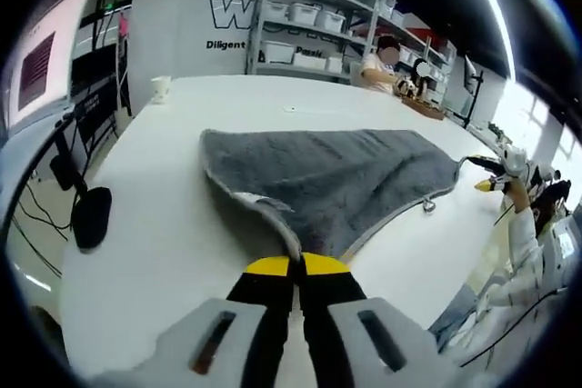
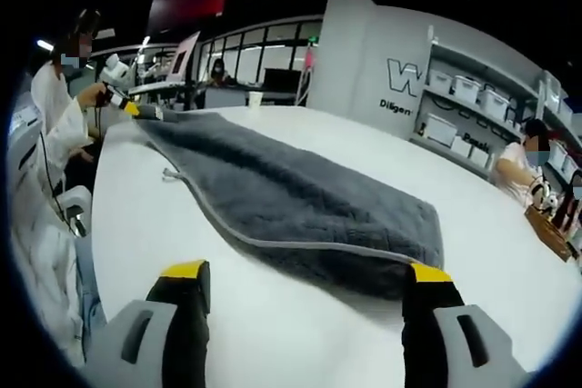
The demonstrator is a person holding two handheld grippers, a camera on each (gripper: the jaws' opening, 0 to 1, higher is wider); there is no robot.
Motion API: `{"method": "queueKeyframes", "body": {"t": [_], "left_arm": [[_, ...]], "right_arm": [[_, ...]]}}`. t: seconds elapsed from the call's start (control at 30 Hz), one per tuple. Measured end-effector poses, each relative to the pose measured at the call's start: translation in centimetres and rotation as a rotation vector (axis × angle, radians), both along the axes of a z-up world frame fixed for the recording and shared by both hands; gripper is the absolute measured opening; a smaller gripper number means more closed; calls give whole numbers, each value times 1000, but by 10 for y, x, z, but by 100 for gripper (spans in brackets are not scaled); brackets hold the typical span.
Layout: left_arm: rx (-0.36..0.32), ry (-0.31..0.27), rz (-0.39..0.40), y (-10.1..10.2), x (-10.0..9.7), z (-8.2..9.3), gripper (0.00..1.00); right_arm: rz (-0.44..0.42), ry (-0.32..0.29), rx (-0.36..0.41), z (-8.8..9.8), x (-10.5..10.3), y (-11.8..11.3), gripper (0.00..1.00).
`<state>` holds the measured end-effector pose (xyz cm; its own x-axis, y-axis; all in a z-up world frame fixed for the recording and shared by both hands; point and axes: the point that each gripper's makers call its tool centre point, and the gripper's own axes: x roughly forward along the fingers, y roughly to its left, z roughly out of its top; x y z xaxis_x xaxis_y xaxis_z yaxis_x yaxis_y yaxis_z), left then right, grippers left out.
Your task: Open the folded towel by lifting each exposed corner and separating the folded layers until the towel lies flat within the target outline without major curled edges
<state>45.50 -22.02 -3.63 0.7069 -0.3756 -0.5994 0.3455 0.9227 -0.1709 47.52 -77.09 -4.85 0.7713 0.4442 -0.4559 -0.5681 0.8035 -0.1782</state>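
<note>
A grey towel (image 1: pixel 336 179) lies folded on the white table (image 1: pixel 155 224), its piped edge running along the near side. My left gripper (image 1: pixel 297 263) is shut on the towel's near corner, which is drawn up to a point between the yellow tips. In the right gripper view the towel (image 2: pixel 300 197) stretches away to the left gripper (image 2: pixel 132 108) at its far corner. My right gripper (image 2: pixel 307 272) stands open just short of the towel's thick end, its right fingertip (image 2: pixel 427 272) against the edge. It also shows as the right gripper (image 1: pixel 486 174) by the towel's right corner.
A white cup (image 1: pixel 161 88) stands at the table's far edge. Shelves with white bins (image 1: pixel 309 24) line the back wall, and a seated person (image 1: pixel 386 65) works beside them. A black stand (image 1: pixel 89 215) and a monitor (image 1: pixel 41 61) sit off the table's left side.
</note>
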Motion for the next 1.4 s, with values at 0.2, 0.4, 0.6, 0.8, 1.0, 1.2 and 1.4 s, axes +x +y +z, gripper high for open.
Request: {"method": "queueKeyframes", "body": {"t": [0.2,0.4,0.6,0.8,1.0,1.2,1.4], "left_arm": [[14,32,15,6,-11,-19,1],[-32,53,49,14,-9,-36,1],[-4,30,59,21,-4,-42,1],[174,-16,7,27,-3,-49,14],[125,-116,41,30,-1,-28,39],[126,-168,71,29,-5,-16,89],[41,-246,34,8,-8,2,99]], "right_arm": [[10,-4,-37,2,-3,-2,83],[23,-12,-64,6,-5,0,80],[23,-14,-84,7,-8,0,80],[29,-8,-86,6,-12,2,81],[28,0,-80,5,-13,3,82],[40,3,-87,5,-12,10,82],[70,9,-91,3,-11,23,82]]}}
